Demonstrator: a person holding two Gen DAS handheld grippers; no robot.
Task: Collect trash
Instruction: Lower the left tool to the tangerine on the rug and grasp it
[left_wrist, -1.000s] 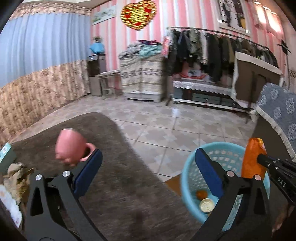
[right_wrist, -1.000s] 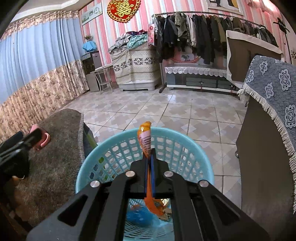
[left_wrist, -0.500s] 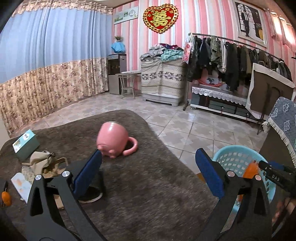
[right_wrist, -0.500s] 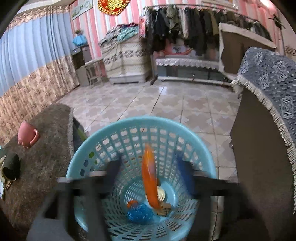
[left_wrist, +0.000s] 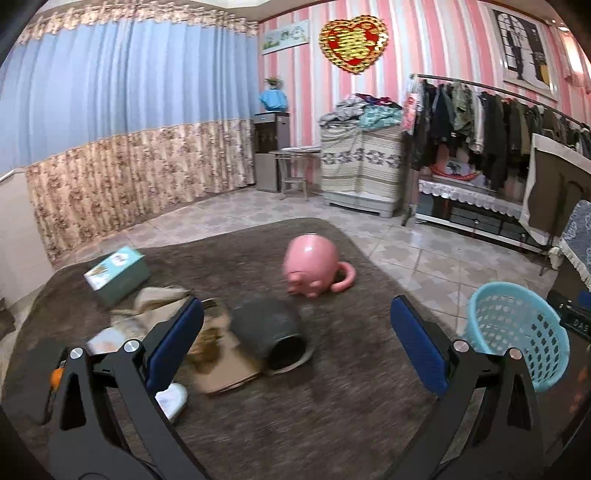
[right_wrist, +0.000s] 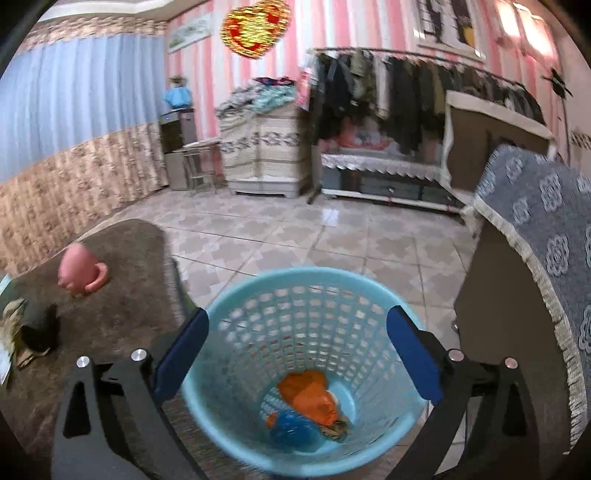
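A light blue plastic basket (right_wrist: 258, 295) stands on the floor beside the table, and an orange wrapper (right_wrist: 310, 397) lies at its bottom with a blue scrap and other bits. My right gripper (right_wrist: 295, 354) hangs over the basket, its jaws opening wide with nothing between them. In the left wrist view the basket (left_wrist: 517, 332) is at the right. My left gripper (left_wrist: 295, 339) stands open above the brown table cloth (left_wrist: 332, 424). Below it lie a dark cup (left_wrist: 269, 332) on its side, flat cardboard (left_wrist: 225, 365) and crumpled paper (left_wrist: 155, 299).
A pink pig-shaped mug (left_wrist: 314, 266) lies on the table, a teal box (left_wrist: 118, 273) sits at the left. A cabinet with a grey patterned cover (right_wrist: 535, 229) stands right of the basket. Tiled floor, a clothes rack and curtains fill the background.
My right gripper opened and the orange wrapper dropped into the basket. The left gripper swung left from the basket to over the table's litter.
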